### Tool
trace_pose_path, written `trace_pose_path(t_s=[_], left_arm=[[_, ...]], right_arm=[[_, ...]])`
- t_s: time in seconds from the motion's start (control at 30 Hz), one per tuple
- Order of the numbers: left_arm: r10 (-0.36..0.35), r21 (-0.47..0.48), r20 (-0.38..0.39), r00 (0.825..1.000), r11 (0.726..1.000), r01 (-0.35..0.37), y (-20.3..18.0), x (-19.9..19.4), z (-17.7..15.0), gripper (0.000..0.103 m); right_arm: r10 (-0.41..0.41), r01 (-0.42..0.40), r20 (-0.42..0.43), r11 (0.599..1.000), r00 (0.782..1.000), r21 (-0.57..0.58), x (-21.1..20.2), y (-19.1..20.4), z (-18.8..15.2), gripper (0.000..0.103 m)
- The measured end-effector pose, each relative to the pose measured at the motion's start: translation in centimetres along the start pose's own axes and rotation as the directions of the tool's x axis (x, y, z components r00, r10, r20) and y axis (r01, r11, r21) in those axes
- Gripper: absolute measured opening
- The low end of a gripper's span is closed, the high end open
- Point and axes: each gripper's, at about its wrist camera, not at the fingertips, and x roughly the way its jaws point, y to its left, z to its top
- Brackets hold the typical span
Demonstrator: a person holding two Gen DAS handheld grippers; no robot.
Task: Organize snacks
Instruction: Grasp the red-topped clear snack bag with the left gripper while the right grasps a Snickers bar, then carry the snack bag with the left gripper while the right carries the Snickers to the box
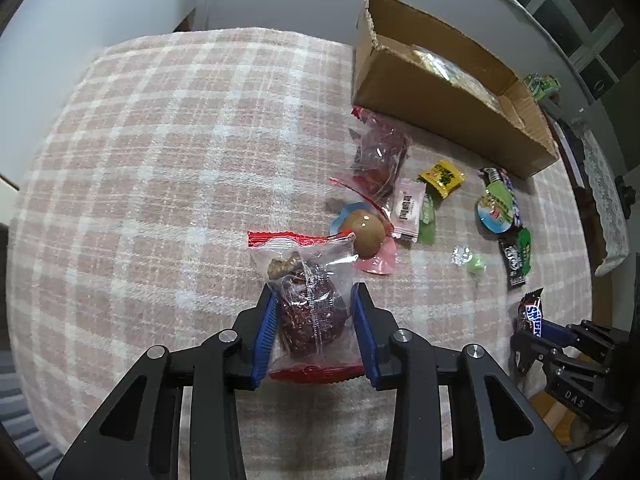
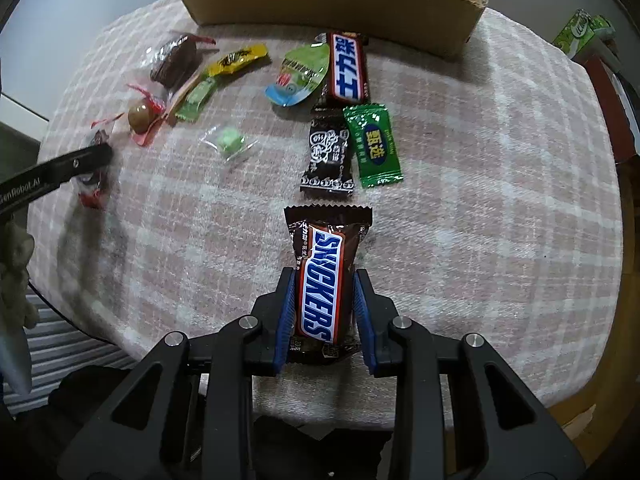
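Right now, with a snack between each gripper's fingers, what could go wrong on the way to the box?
1. The left gripper pinches a loose clear packet; the slippery film may slide out or the cake inside get crushed.
2. The right gripper holds the Snickers bar near one end, so it could tilt and drop.
3. Other sweets, like the black candy, lie before the cardboard box; a low pass could knock them.

Clear red-edged packet holding a dark reddish-brown cake is lying lengthwise on the pink checked cloth, pinched at its sides. Brown Snickers bar is lying label-up, likewise pinched. Other wrapped sweets are sitting scattered before an open cardboard box.
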Motion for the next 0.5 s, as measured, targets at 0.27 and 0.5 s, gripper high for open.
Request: trace_pose_path(t_s=[0.27, 0.5], left_arm=[[-0.034, 0.004, 0.037, 0.999, 0.999, 0.034, -0.2, -2.2, 1.2, 0.035], [-0.06, 0.036, 0.088, 0.994, 0.998, 0.057, -1.3, -3.8, 3.6, 0.035]], right_arm=[[0.02, -0.02, 0.048, 1.0, 0.999, 0.016, -2.7, -1.3, 1.3, 0.03], [0.025, -0.032, 0.125, 0.998, 0.992, 0.052, -6.0, -3.0, 3.5, 0.03]])
